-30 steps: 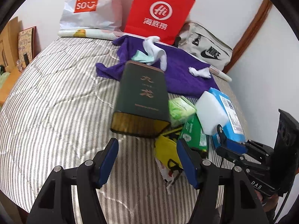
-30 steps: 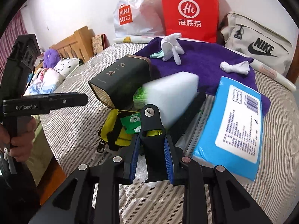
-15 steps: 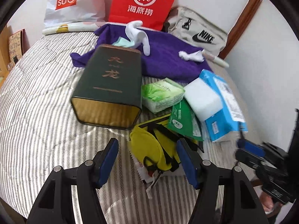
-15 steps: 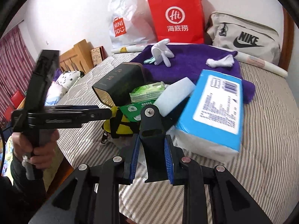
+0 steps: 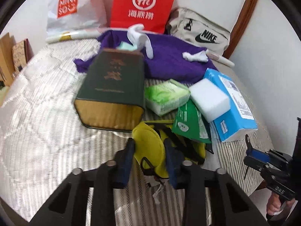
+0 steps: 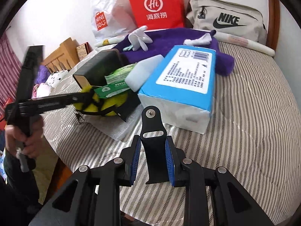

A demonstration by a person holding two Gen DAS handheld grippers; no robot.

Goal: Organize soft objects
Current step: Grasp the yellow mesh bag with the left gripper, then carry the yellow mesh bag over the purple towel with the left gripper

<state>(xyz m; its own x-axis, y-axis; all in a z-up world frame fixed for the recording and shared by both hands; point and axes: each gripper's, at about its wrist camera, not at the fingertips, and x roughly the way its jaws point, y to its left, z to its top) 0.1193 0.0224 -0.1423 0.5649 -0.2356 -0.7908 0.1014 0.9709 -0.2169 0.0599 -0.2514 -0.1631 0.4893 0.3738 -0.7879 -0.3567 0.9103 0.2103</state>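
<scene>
Yellow mask [image 5: 148,143] with black straps lies at the near edge of the pile on the striped bed [image 5: 47,131], just in front of the dark green box [image 5: 114,88], whose gold open end looks empty. My left gripper [image 5: 149,148] is closing around the mask — pads either side; contact I cannot confirm. My right gripper [image 6: 152,160] is clenched on a black bracket [image 6: 153,131]. Green packet [image 5: 190,124], white sponge [image 5: 208,98] and blue tissue pack [image 6: 180,86] crowd beside it.
</scene>
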